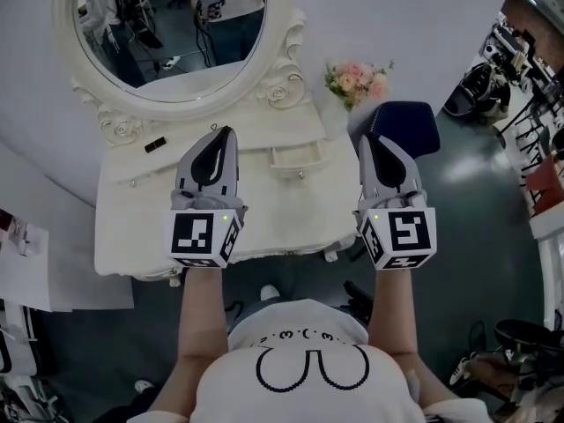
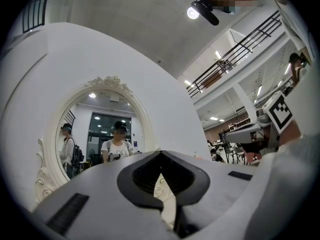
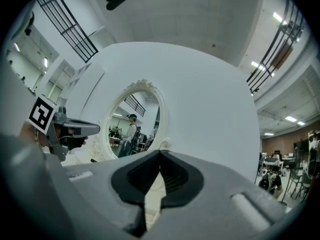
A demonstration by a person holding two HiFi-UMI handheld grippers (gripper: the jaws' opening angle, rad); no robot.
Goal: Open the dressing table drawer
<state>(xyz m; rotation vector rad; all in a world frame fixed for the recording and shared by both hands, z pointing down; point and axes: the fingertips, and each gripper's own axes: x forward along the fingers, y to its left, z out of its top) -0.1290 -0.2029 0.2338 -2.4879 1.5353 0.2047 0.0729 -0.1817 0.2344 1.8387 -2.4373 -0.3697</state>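
A white dressing table (image 1: 132, 232) with an oval mirror (image 1: 176, 33) stands in front of me in the head view. On its top a small drawer (image 1: 295, 158) with a round knob sticks out a little from the low drawer row. My left gripper (image 1: 218, 133) hovers above the tabletop, left of that drawer, shut and holding nothing. My right gripper (image 1: 366, 137) hangs beyond the table's right end, also shut and empty. In the left gripper view the left gripper (image 2: 160, 152) points at the mirror (image 2: 97, 134). The right gripper (image 3: 160, 152) faces the mirror (image 3: 135, 126) too.
A pink flower bunch (image 1: 357, 79) sits at the table's back right corner. Right of the table stands a dark blue stool (image 1: 414, 126). A small black item (image 1: 155, 144) lies near the mirror base. Papers (image 1: 26, 258) lie at the left. A curved white wall rises behind.
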